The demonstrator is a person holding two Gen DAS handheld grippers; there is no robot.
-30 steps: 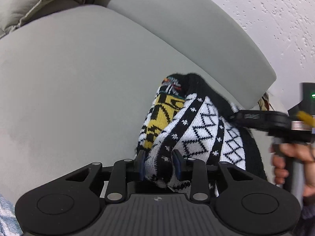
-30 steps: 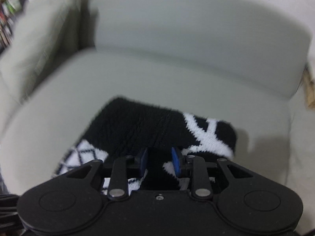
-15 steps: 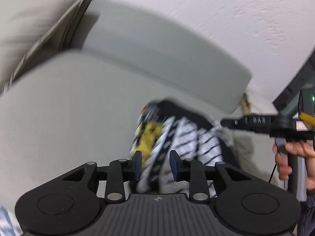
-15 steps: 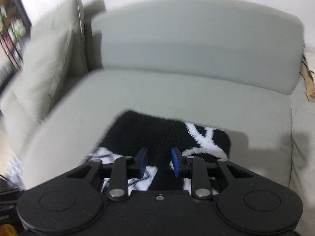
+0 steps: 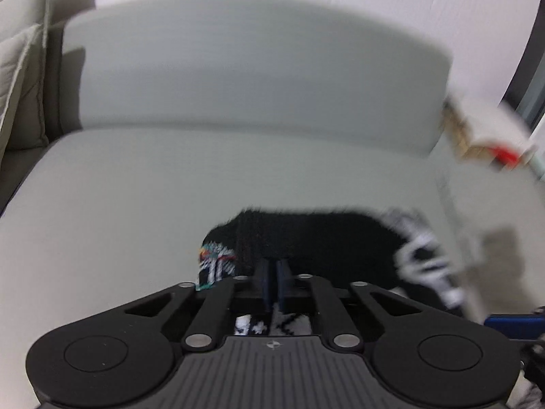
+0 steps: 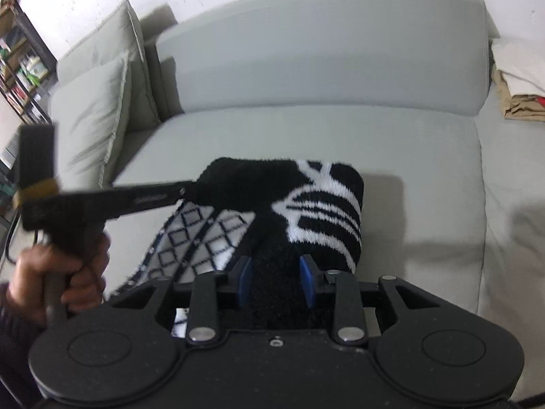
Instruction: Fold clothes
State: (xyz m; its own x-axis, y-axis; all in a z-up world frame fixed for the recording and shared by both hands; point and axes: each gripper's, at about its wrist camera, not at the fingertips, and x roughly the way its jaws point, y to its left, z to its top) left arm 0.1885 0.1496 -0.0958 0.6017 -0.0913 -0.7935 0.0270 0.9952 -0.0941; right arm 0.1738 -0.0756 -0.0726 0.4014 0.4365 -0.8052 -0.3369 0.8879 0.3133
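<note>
2 cushions [image 6: 98, 116], beige cloth pile [image 6: 517, 92], sweater [image 6: 306, 211] on sofa [image 6: 340, 129]

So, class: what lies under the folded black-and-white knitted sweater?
The black-and-white knitted sweater rests on the pale grey sofa seat cushion, bare around it. Whatever is directly beneath is covered. A diamond-patterned layer shows under the black fold.

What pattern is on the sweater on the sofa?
Black sweater with white stripes and diamond lattice, clearest from the right wrist.
</note>
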